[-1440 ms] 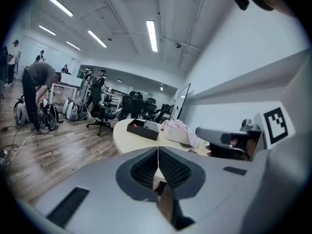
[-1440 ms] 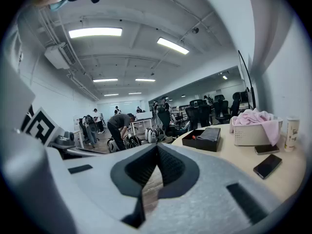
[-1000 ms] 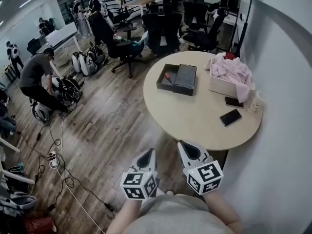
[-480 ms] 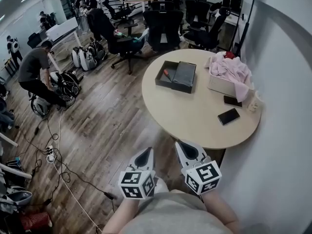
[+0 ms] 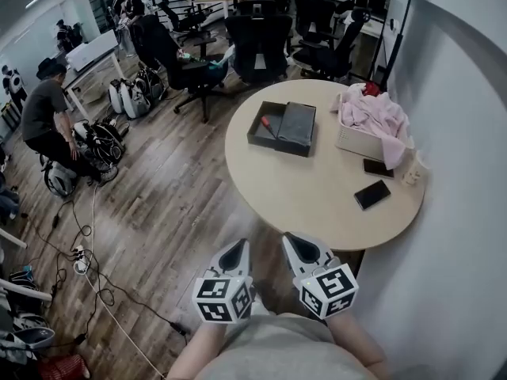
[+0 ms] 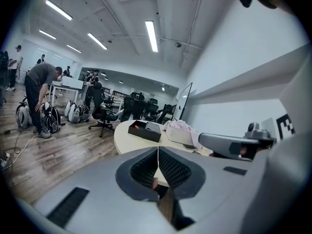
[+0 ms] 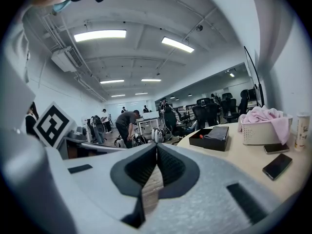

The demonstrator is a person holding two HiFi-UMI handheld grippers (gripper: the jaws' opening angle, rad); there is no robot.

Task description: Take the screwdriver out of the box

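Observation:
A dark open box [image 5: 285, 127] lies on the far part of a round beige table [image 5: 317, 188]. Inside it a red-handled screwdriver [image 5: 269, 124] rests at the left, beside a grey folded insert. The box also shows far off in the left gripper view [image 6: 144, 130] and the right gripper view [image 7: 210, 138]. Both grippers hang low, near the person's body and short of the table's near edge. My left gripper [image 5: 238, 248] is shut and holds nothing. My right gripper [image 5: 294, 240] is shut and empty too.
A white basket of pink cloth [image 5: 372, 121] stands at the table's right. Two phones [image 5: 372, 194] lie near it, and a small bottle [image 5: 413, 170]. Office chairs [image 5: 257, 46] stand behind the table. A person [image 5: 43, 117] bends over bags at the left. Cables [image 5: 83, 252] trail over the wooden floor.
The view has shifted a little: the table and box sit slightly further left and up in the picture. Both grippers stay shut, low and side by side.

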